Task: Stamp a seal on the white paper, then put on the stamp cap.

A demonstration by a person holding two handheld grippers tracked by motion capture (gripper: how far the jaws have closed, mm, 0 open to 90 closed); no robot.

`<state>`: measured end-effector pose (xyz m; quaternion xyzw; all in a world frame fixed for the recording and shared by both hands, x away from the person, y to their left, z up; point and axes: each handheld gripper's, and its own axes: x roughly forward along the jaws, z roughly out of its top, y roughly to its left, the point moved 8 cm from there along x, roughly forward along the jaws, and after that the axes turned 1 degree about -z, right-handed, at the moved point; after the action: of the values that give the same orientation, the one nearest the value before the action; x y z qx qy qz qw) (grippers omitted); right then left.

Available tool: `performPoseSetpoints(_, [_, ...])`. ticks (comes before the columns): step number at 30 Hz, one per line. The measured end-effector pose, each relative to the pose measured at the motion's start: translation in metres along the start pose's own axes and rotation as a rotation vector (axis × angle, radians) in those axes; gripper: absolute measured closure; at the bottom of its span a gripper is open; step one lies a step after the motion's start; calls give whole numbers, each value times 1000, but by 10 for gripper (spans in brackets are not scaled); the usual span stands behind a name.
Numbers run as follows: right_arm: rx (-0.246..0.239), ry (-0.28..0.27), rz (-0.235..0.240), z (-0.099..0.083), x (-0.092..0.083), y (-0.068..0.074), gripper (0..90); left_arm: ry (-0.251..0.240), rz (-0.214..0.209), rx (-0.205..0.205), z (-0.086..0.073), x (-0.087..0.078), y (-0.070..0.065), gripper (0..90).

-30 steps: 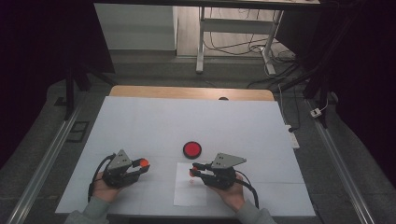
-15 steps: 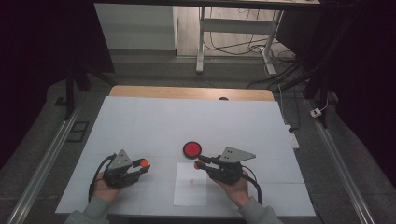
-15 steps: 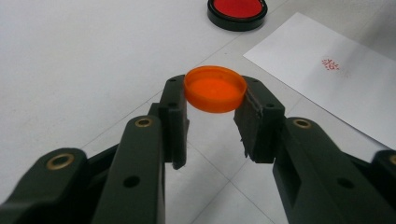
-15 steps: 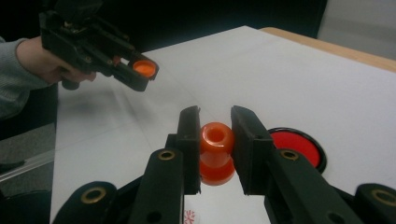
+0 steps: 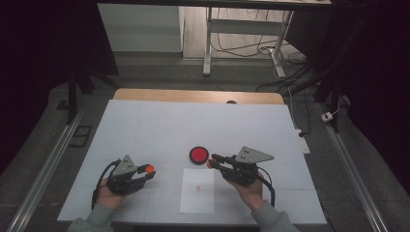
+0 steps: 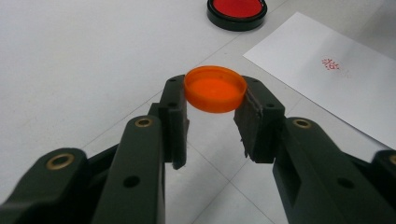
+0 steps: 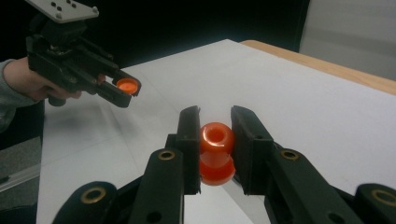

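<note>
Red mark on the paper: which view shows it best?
Left gripper view. There the red mark is nearest and clear of the fingers, its printed shape visible on the paper. In the high view the mark is a faint speck.

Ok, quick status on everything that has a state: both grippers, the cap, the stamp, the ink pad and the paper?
left gripper: shut on the orange cap, held above the table
orange cap: off the stamp, hollow side up
right gripper: shut on the orange stamp
orange stamp: uncapped, clamped between the jaws, off the paper
ink pad: open, red pad exposed
paper sheet: flat, red mark on it
</note>
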<state>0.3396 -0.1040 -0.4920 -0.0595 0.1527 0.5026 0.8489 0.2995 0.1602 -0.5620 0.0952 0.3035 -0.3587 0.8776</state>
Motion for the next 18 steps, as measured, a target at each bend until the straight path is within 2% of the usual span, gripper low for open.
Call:
performPoseSetpoints(9, [8, -26, -19, 10, -11, -10, 726, -1, 3, 5, 0, 0, 0, 643])
performPoseSetpoints(18, [7, -30, -24, 13, -14, -13, 726, -4, 4, 6, 0, 0, 0, 643])
